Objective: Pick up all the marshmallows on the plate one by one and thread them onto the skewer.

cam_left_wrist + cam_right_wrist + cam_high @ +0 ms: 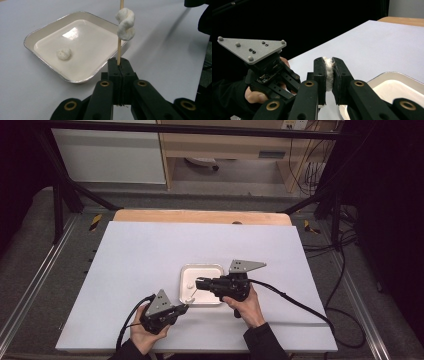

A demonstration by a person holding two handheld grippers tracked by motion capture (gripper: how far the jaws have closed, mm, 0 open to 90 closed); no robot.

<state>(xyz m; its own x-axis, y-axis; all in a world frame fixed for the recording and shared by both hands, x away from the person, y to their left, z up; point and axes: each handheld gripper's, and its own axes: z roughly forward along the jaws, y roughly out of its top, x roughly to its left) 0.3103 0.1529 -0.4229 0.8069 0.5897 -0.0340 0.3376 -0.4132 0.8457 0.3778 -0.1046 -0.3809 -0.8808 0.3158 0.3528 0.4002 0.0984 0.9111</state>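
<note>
The left claw (119, 65) clamps a thin wooden skewer (119, 47) upright, steadying it for threading. The right claw (329, 67) pinches a soft white marshmallow (328, 75), beside a white rectangular tray (37, 37).

Place: a lab test bench.
Signs: black metal frame (60, 195) around a white-topped wooden table (150, 255), bundled black cables (312, 172), yellow-black hazard tape (95, 221).

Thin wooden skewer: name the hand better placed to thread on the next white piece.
Right. The right gripper already pinches a soft white piece; the left gripper only steadies the thin wooden skewer.
</note>
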